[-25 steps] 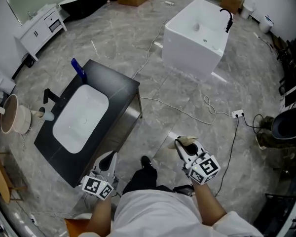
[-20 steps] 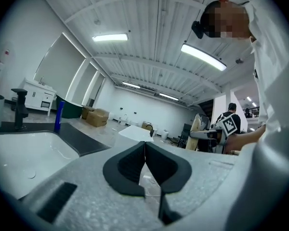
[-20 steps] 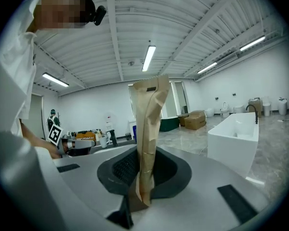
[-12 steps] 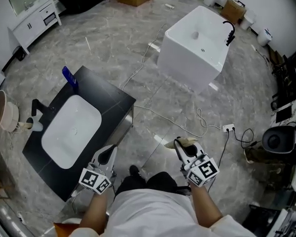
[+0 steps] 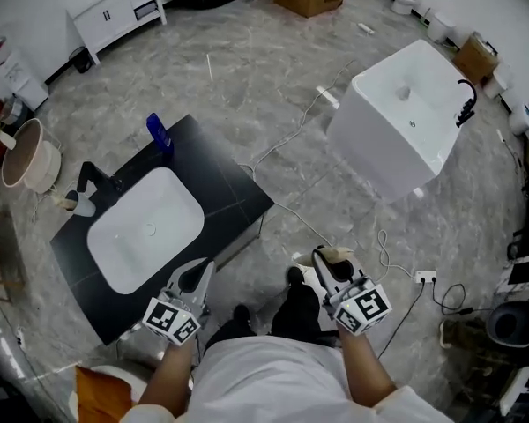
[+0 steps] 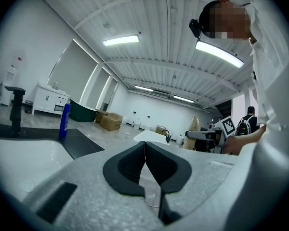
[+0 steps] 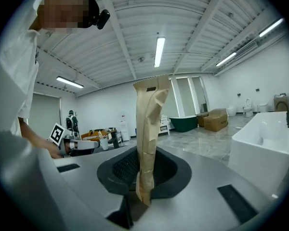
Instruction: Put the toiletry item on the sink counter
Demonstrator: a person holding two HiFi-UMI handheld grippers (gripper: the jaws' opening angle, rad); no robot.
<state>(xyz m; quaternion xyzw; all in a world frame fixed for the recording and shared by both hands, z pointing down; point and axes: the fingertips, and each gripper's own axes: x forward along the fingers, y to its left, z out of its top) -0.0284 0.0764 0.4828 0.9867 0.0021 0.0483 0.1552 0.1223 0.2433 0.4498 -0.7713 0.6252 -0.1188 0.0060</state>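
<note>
The toiletry packet is of matt brown kraft paper, creased along its length. The sink counter has a matt black top and a smooth, glossy white basin. The floor is polished grey marble-look tile; the left gripper has a grainy matt grey plastic body.

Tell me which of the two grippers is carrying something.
The right gripper: its jaws clamp a tan paper packet that sticks up between them. The left gripper has jaws shut together on nothing.
</note>
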